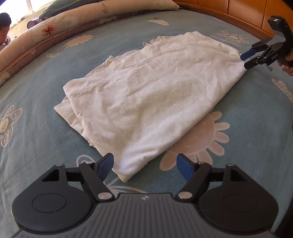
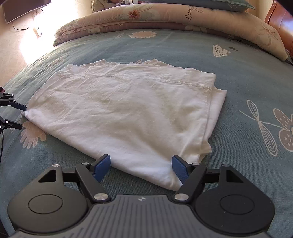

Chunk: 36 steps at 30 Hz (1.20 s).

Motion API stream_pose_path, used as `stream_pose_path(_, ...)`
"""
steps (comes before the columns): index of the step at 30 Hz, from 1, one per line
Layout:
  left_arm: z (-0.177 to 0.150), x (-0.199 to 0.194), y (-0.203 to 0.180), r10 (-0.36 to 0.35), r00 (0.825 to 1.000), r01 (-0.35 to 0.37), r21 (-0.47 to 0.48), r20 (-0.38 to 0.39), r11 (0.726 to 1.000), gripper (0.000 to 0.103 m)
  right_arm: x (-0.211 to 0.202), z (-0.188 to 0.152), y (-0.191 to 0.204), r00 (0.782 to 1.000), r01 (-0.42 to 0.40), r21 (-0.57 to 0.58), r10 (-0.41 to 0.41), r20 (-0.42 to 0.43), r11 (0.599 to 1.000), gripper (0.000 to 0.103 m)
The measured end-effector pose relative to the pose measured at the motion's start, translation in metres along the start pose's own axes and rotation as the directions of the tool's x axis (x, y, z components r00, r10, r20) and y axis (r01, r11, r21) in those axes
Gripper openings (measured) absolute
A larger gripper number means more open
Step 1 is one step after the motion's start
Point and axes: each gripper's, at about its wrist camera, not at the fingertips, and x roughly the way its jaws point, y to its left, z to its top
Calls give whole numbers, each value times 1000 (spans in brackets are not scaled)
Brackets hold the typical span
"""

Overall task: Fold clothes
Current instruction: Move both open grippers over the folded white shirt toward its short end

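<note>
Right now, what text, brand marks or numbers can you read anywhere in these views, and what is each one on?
"DAS": white letters on the black body of the right gripper, seen from the left wrist view.
Cursive script on the folded quilt: dark handwriting-style print, too stylised and curved to read with confidence.
Small emblem on the left gripper housing: a logo, no letters.
No numbers anywhere.

Open bedsheet all round

We find bare bedsheet (image 2: 164,49) around the folded white garment (image 2: 128,113); only the rolled quilt (image 2: 146,18) blocks the far edge.
</note>
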Motion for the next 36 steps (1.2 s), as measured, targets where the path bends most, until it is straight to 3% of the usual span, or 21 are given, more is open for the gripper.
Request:
stream_pose_path(3, 35, 4, 17, -1, 999, 1, 1, 42, 1000, 78, -5, 22, -1, 999, -4, 19, 4, 35, 1000, 82)
stream_pose_path(8, 76, 51, 69, -46, 997, 56, -152, 70, 987, 82, 26, 79, -3, 977, -202, 122, 191, 93, 972, 87)
stream_pose_path(11, 65, 80, 100, -75, 997, 80, -296, 31, 952, 82, 58, 92, -14, 967, -253, 196, 245, 67, 947, 87)
stream_pose_path(14, 48, 78, 113, -84, 994, 100, -298, 64, 949, 81, 72, 84, -34, 977, -215, 215, 209, 49, 953, 87)
stream_pose_path(17, 49, 68, 125, -5, 1000, 11, -303, 20, 953, 80, 63, 76, -60, 978, -203, 253, 185, 92, 946, 86)
stream_pose_path(21, 71, 54, 140, -57, 990, 100, -355, 130, 930, 84, 50, 87, -73, 981, -168, 292, 131, 140, 942, 87)
stream_pose_path(24, 93, 68, 143, -161, 967, 230, -402, 199, 886, 85, 58, 105, -63, 961, -261, 275, 221, 168, 926, 87)
stream_pose_path(26, 100, 84, 140, -188, 964, 253, -419, 190, 872, 85, 72, 115, -55, 946, -315, 274, 278, 166, 908, 88)
stream_pose_path(28, 102, 101, 139, -185, 972, 229, -443, 141, 867, 85, 89, 122, -51, 938, -343, 288, 311, 149, 894, 88)
stream_pose_path(30, 96, 114, 141, -121, 990, 139, -454, 70, 880, 85, 105, 127, -50, 934, -358, 298, 335, 128, 885, 88)
stream_pose_path(33, 87, 109, 150, -91, 992, 120, -469, 85, 875, 85, 109, 123, -68, 946, -319, 298, 284, 157, 899, 88)
stream_pose_path(36, 85, 98, 158, 7, 999, 14, -501, 39, 865, 85, 100, 117, -93, 950, -293, 402, 217, 225, 867, 87)
